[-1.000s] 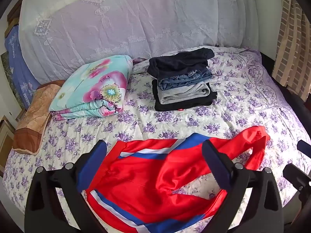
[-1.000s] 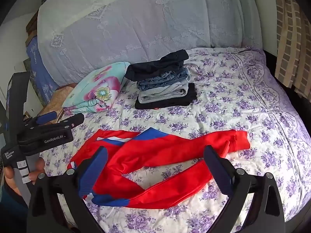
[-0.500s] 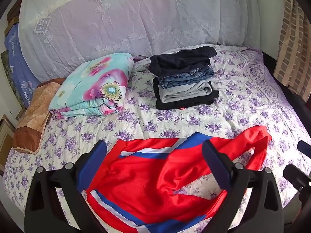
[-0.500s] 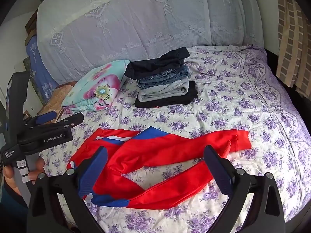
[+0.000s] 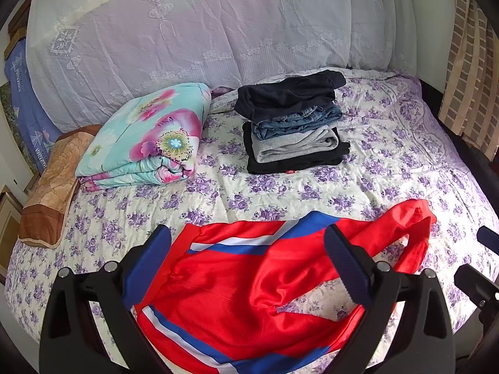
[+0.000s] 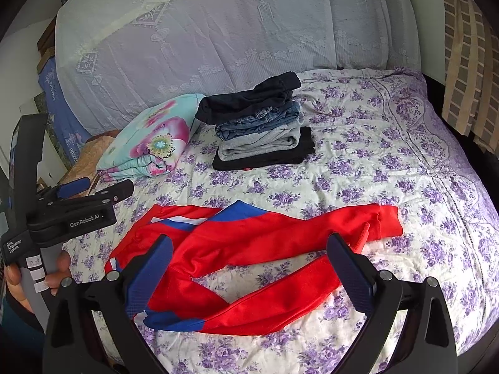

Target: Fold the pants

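Red pants (image 5: 249,293) with blue and white stripes lie crumpled on the floral bedspread, waist to the left, legs running right; in the right wrist view the pants (image 6: 249,249) show both legs apart. My left gripper (image 5: 248,261) is open and empty, hovering above the waist area. My right gripper (image 6: 249,268) is open and empty above the legs. The left gripper (image 6: 93,191) also shows at the left of the right wrist view, held by a hand.
A stack of folded pants (image 5: 293,124) sits at the back middle of the bed (image 5: 389,162). A folded floral quilt (image 5: 146,143) lies left of it, a brown pillow (image 5: 53,187) further left. A curtain (image 5: 467,78) hangs at right.
Both views have shifted only slightly; the grippers stay open above the pants. The pants have not moved.
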### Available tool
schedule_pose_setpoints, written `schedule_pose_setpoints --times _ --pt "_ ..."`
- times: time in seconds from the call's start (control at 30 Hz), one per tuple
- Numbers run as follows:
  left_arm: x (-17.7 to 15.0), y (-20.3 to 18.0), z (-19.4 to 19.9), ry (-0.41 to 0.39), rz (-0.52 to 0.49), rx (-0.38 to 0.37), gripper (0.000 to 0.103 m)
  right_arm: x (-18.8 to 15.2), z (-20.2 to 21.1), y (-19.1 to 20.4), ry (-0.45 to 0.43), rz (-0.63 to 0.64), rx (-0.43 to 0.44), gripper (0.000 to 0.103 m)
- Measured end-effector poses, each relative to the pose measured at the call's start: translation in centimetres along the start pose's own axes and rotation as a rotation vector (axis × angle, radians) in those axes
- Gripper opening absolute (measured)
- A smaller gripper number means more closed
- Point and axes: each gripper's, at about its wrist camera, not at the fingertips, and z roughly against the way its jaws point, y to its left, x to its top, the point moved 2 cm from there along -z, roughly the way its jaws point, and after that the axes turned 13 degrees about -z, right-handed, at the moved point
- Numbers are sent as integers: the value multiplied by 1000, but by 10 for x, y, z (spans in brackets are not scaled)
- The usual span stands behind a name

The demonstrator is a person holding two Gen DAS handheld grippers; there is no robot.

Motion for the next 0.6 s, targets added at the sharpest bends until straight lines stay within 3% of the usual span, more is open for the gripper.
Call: schedule_pose_setpoints --times 0.27,0.5,0.6 --pt "-7 4 -9 25 14 11 96 10 -1 -23 -3 -36 -61 99" --pt "-33 29 -27 97 52 19 96 11 -13 -133 64 -411 -65 99" --pt "-46 38 -38 143 69 24 96 -2 -31 -159 138 -513 -43 81"
